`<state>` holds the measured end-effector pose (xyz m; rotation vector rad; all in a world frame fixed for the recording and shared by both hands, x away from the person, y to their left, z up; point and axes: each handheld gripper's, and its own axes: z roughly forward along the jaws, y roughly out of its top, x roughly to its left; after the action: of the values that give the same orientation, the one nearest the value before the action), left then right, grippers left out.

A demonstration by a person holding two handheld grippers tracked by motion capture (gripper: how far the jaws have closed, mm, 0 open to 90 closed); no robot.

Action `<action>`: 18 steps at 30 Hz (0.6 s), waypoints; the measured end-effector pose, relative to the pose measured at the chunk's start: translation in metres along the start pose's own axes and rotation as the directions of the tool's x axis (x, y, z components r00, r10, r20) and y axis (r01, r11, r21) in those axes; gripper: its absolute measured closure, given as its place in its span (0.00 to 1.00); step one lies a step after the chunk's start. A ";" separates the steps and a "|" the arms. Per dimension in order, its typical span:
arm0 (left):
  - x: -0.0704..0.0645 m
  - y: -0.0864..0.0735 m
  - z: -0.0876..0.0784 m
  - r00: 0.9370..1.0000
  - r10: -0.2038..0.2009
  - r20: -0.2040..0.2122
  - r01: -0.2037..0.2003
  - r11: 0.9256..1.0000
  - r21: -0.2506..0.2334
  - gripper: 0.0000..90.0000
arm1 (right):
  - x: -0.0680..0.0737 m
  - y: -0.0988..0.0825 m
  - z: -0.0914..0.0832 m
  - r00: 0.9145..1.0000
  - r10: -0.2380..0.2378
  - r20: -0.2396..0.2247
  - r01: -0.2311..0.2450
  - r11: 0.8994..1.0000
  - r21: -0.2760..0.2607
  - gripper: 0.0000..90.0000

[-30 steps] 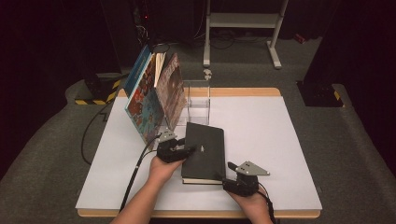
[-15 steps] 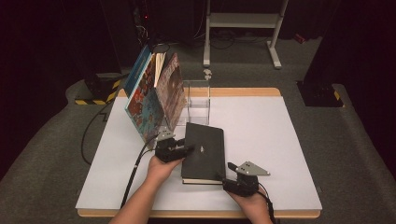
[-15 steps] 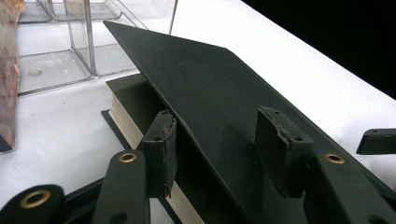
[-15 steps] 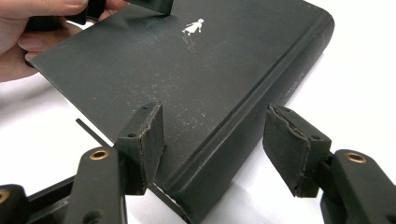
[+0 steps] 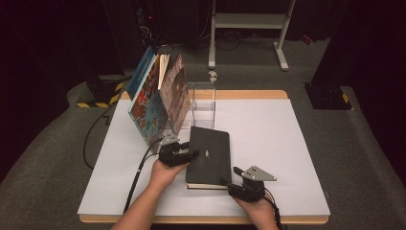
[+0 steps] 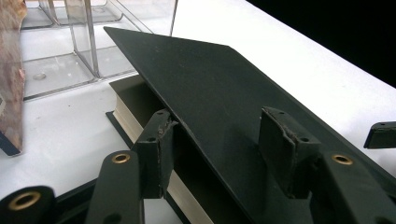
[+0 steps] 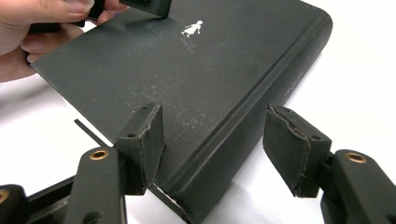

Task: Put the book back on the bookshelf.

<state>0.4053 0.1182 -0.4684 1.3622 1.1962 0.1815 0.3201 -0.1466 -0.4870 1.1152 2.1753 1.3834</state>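
Left hand-held gripper (image 6: 219,149) astride lifted cover of black book (image 5: 209,154), jaws just widening; small white figure emblem (image 7: 191,29), spine lettering unreadable.

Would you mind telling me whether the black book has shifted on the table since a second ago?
No. The black book lies where it did, its far edge as close to the clear acrylic stand as before.

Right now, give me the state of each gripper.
Left gripper: open, jaws straddling the raised cover of the black hardcover book.
Right gripper: open, jaws around the book's spine corner.
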 end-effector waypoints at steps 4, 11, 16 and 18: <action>0.001 0.001 -0.001 1.000 -0.003 0.004 0.003 1.000 0.004 0.55 | -0.001 0.001 0.001 1.000 0.014 -0.007 -0.014 1.000 0.009 0.41; 0.003 -0.001 -0.001 1.000 -0.007 -0.013 0.007 1.000 0.015 0.56 | -0.010 0.015 0.011 0.998 0.059 -0.011 -0.059 0.998 0.019 0.40; 0.002 -0.002 -0.001 1.000 -0.008 -0.013 0.008 1.000 0.005 0.55 | -0.026 0.030 0.029 0.994 0.110 0.009 -0.110 0.993 0.038 0.38; 0.001 -0.003 -0.002 1.000 0.012 -0.019 -0.012 1.000 0.000 0.55 | -0.030 0.033 0.036 0.992 0.124 0.016 -0.125 0.991 0.048 0.38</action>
<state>0.4030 0.1192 -0.4709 1.3710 1.2036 0.2032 0.3761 -0.1401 -0.4790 1.2942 2.1739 1.3767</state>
